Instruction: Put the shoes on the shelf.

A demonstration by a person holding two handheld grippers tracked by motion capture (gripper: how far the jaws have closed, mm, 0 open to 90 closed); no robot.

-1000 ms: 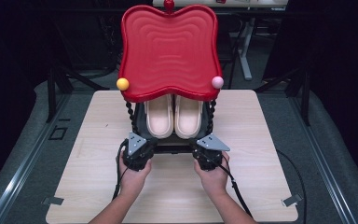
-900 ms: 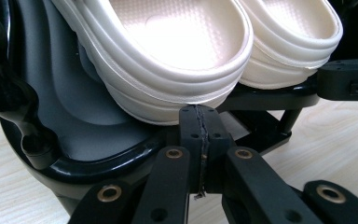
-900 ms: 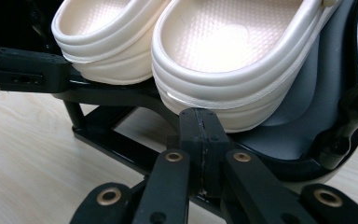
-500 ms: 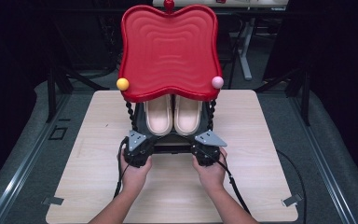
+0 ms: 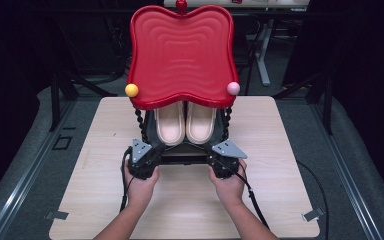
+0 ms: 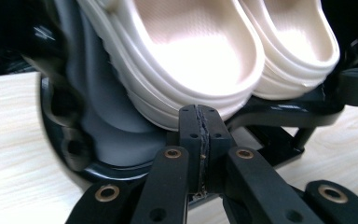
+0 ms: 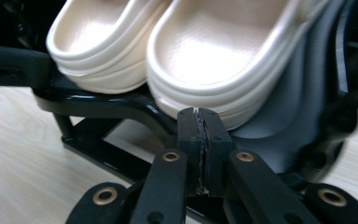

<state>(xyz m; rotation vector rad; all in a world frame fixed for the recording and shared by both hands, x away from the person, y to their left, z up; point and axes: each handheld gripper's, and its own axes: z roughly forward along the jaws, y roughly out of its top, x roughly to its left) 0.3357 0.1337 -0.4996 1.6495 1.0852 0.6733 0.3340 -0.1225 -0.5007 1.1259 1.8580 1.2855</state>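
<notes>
- Object: a small shoe rack (image 5: 182,150) with a dark frame, standing mid-table on the light wood table (image 5: 105,200). A glossy red top tray (image 5: 180,55) with a wavy surface overhangs it; a yellow ball (image 5: 131,90) and a pink ball (image 5: 233,88) sit at its front corners.
- On the lower shelf: one pair of cream slippers (image 5: 185,122), side by side, heels toward the person and tilted up at the back.
- Left gripper (image 6: 199,121): jaws pressed flat together, nothing between them, tips just at the heel of the nearer slipper and above the black front rail (image 6: 279,114).
- Right gripper (image 7: 199,123): jaws likewise closed on nothing, tips at the other slipper's heel.
- Whether either tip actually touches foam: cannot tell.
- Handling judgement: slippers look like moulded foam, so light, soft, springy, not fragile, matte enough to grip. Best hold is likely the thick heel rim, one jaw inside the footbed and one under the sole; jaws must open first.
- Rack looks rigid but top-heavy; may slide or tip if pushed.
</notes>
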